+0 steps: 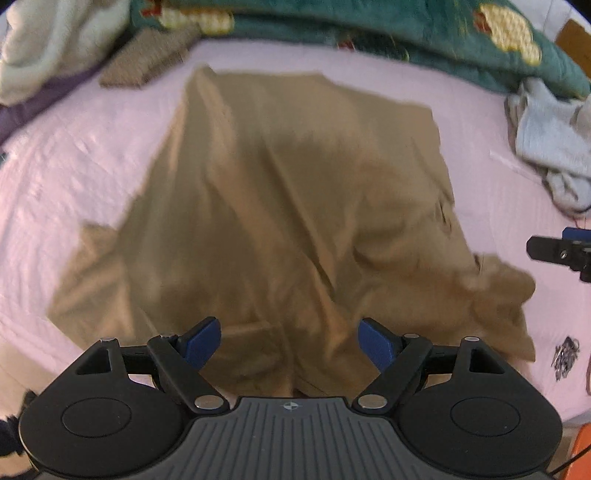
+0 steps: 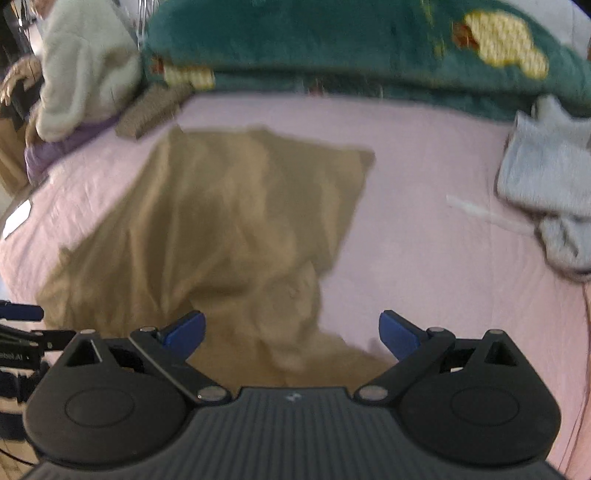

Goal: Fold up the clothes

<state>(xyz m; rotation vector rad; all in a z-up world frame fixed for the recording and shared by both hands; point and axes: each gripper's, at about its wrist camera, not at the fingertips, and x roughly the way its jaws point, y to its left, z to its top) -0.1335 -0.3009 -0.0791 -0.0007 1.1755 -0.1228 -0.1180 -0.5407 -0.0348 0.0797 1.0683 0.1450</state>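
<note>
A tan garment lies spread on the pink bedsheet, wrinkled, with a bunched part at its near right. My left gripper hangs open just above the garment's near edge, its blue pads apart and nothing between them. In the right wrist view the same tan garment fills the left half. My right gripper is open above its near right corner, holding nothing. The right gripper's tip also shows at the left view's right edge. Both views are blurred.
A teal quilt lies along the far side of the bed. A grey garment sits at the right, a pale fleece and a folded brown cloth at the far left. A small dark metal cluster lies near right.
</note>
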